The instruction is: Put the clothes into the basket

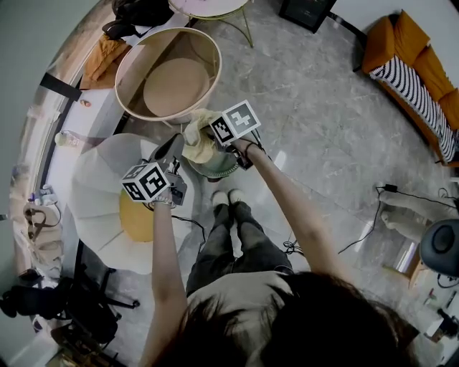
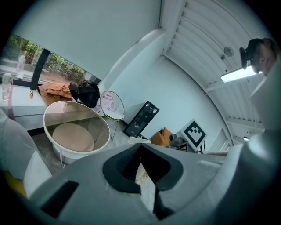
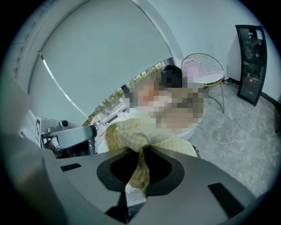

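Note:
A pale yellow checked cloth (image 1: 198, 145) hangs bunched between my two grippers, just in front of the big round white-rimmed basket (image 1: 215, 57). My right gripper (image 1: 210, 137) is shut on it; in the right gripper view a twisted strand of the cloth (image 3: 137, 134) runs down between the closed pads of that gripper (image 3: 141, 151). My left gripper (image 1: 176, 145) grips the cloth's other side, and in its own view the left gripper (image 2: 140, 147) has its pads together with pale fabric (image 2: 144, 178) showing under them. The basket (image 2: 47, 117) lies ahead to the left with nothing in it.
A white chair with a yellow seat (image 1: 93, 186) stands at the left. A round green stool (image 1: 219, 168) sits under the cloth. Brown clothing (image 1: 104, 57) and a black bag (image 1: 140, 11) lie behind the basket. A wire side table (image 2: 112, 107) and an orange sofa (image 1: 412, 64) stand further off.

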`<action>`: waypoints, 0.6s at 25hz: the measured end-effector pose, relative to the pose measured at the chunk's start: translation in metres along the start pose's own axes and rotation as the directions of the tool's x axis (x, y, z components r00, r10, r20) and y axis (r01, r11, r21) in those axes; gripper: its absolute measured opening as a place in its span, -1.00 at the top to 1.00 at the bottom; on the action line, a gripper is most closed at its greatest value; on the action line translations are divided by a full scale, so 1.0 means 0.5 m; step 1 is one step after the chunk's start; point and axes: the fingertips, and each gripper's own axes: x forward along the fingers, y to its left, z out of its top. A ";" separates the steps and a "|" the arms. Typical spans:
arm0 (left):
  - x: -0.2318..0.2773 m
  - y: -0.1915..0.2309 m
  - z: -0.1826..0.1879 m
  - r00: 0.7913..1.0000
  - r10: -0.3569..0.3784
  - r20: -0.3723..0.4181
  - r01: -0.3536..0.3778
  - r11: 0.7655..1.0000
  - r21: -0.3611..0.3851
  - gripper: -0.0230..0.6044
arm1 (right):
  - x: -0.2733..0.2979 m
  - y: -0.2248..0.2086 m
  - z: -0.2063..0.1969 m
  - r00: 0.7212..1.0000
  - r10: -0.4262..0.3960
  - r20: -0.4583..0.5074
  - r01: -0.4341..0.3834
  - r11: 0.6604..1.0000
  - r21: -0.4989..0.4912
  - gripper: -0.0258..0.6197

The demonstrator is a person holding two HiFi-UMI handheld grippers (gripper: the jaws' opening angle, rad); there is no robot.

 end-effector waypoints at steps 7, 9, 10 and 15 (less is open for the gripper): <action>-0.006 0.011 -0.020 1.000 -0.002 -0.007 0.002 1.000 -0.027 0.89 | 0.037 -0.024 -0.038 0.996 -0.069 -0.058 0.068 0.998 -0.011 0.75; -0.004 0.020 -0.029 1.000 -0.002 -0.017 0.001 0.999 -0.032 0.89 | 0.055 -0.029 -0.045 0.994 -0.080 -0.075 0.079 0.997 -0.008 0.65; -0.002 0.025 -0.034 1.000 0.000 -0.025 0.000 0.999 -0.035 0.89 | 0.065 -0.033 -0.049 0.992 -0.088 -0.086 0.088 0.996 -0.011 0.63; 0.019 0.042 -0.070 0.996 -0.006 -0.086 0.002 0.999 -0.045 0.89 | 0.089 -0.049 -0.051 0.990 -0.106 -0.097 0.108 0.994 0.012 0.57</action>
